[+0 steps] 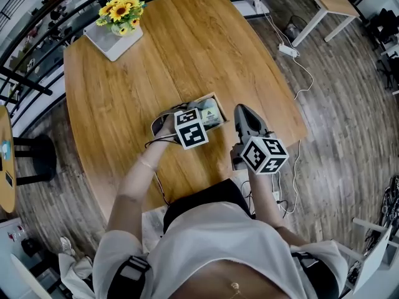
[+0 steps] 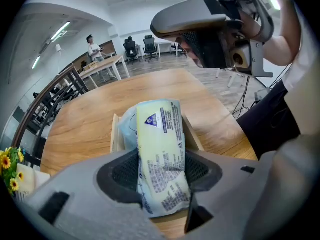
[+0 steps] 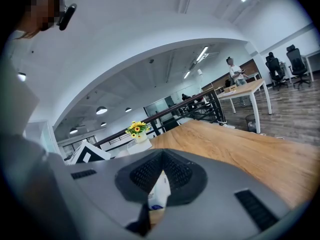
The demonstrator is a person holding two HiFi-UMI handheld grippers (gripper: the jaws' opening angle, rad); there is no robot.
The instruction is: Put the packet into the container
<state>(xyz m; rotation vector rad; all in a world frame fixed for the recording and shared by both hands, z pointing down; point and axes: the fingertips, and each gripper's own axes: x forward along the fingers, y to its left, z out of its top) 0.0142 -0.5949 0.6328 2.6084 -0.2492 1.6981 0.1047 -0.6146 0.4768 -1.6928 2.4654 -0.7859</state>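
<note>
A pale yellow packet [image 2: 161, 154] with blue print sits between the pads of my left gripper [image 2: 162, 171], which is shut on it. The packet's far end dips into a small open wooden container [image 2: 115, 134] on the table. In the head view the left gripper [image 1: 184, 122] points steeply down over the container [image 1: 201, 98], where part of the packet [image 1: 212, 114] shows. My right gripper [image 1: 242, 111] hovers just right of the container with its jaws together and nothing held. In the right gripper view the packet [image 3: 159, 194] is seen through the narrow slit under the right gripper [image 3: 160, 156].
The container stands near the front edge of a large wooden table [image 1: 187, 48]. A pot of yellow flowers [image 1: 120, 11] on a white tray stands at the far left corner. Cables [image 1: 293, 52] trail on the floor to the right. A person [image 2: 93, 47] stands far off by desks.
</note>
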